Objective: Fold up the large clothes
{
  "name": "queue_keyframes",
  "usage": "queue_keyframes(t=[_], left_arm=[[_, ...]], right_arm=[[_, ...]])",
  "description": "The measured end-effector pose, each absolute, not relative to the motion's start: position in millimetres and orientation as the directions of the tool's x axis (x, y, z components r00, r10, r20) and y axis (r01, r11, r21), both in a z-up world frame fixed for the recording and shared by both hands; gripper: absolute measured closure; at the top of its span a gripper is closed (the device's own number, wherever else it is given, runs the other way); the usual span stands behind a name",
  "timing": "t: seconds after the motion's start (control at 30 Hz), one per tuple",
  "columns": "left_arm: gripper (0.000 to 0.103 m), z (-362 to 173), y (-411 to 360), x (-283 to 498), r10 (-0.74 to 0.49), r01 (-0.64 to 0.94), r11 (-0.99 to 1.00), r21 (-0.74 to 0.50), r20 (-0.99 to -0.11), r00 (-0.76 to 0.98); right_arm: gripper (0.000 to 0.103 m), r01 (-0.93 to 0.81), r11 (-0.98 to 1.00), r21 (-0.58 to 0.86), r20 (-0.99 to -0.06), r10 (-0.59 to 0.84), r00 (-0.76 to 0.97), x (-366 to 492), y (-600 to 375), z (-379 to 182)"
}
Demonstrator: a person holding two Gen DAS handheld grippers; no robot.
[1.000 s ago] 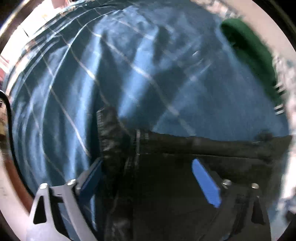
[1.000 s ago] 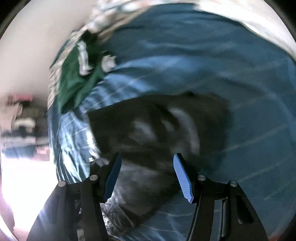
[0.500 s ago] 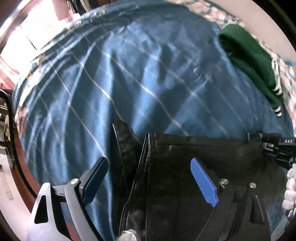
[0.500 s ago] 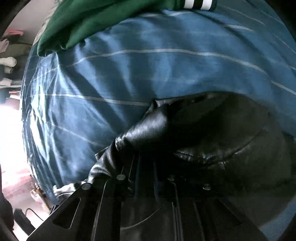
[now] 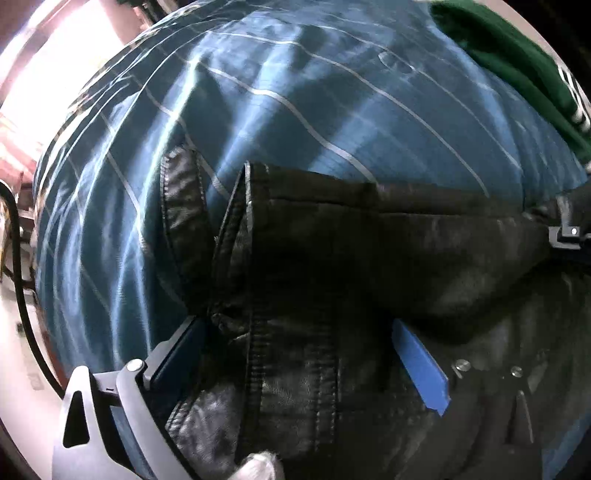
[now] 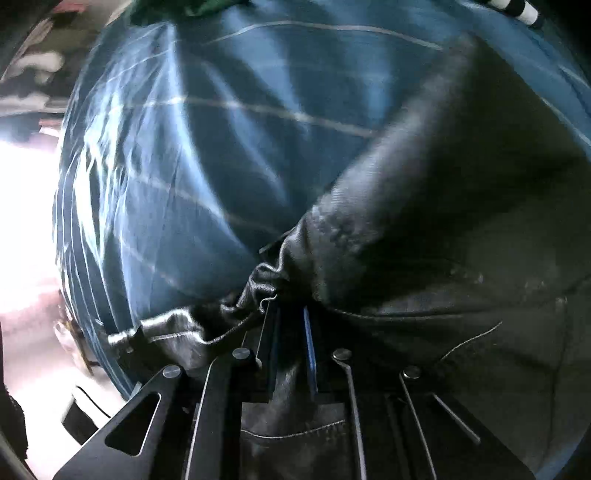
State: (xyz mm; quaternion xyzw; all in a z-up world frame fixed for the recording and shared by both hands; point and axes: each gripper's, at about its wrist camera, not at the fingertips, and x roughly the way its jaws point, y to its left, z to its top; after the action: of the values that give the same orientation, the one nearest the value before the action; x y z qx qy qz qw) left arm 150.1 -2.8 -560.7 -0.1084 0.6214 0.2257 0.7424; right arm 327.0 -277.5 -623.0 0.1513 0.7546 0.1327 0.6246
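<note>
A black leather jacket (image 5: 369, 258) lies on a blue striped bedsheet (image 5: 258, 92). My left gripper (image 5: 295, 354) is open, its blue pads astride a bunched seam of the jacket without clamping it. In the right wrist view my right gripper (image 6: 291, 332) is shut on a gathered fold of the jacket (image 6: 443, 221), which drapes over and hides most of its fingers. The right gripper also shows in the left wrist view (image 5: 565, 229) at the jacket's far right end.
A green garment with white stripes (image 5: 517, 55) lies at the bed's far right corner; its striped cuff shows in the right wrist view (image 6: 517, 11). The bed edge and a bright floor area (image 6: 26, 221) are to the left. A black cable (image 5: 18, 258) hangs at the left.
My right gripper closed on the jacket and has pulled the fold up and nearer. My left gripper moved forward over the jacket and stays open.
</note>
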Motion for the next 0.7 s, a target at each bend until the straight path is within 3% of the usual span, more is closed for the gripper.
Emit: queue_keyframes(t=[0.1,0.2,0.27,0.33,0.4,0.53,0.7], left_arm=[[0.000,-564,2,147,0.225,-0.536,0.840,0.087,-0.954,0.199],[0.000,-559,1,148,0.230,-0.529,0.842,0.100,-0.955,0.186],[0.000,-547,-5,151,0.241,-0.483,0.865,0.139,-0.958,0.157],[0.000,-529,-16,156,0.254,-0.440,0.883,0.163,-0.954,0.158],[0.000,-508,-36,163,0.225,-0.379,0.914,0.141,-0.956,0.188],[0.000,-493,-94,197,0.103,-0.282,0.959,0.043,-0.974,0.203],[0.000,-545,-149,243,0.038,-0.232,0.973,0.009,-0.992,0.124]], right_arm=[[0.092,0.053,0.924,0.379,-0.902,0.382,-0.202,332,-274,-625],[0.090,0.087,0.876,0.475,-0.852,0.483,-0.201,335,-290,-614],[0.079,0.132,0.802,0.582,-0.797,0.595,-0.100,326,-330,-586],[0.057,0.164,0.790,0.591,-0.805,0.590,0.059,308,-381,-556],[0.046,0.233,0.771,0.593,-0.805,0.559,0.200,278,-440,-535],[0.046,0.433,0.721,0.541,-0.841,0.469,0.271,218,-534,-547],[0.046,0.532,0.523,0.666,-0.734,0.587,0.341,188,-574,-620]])
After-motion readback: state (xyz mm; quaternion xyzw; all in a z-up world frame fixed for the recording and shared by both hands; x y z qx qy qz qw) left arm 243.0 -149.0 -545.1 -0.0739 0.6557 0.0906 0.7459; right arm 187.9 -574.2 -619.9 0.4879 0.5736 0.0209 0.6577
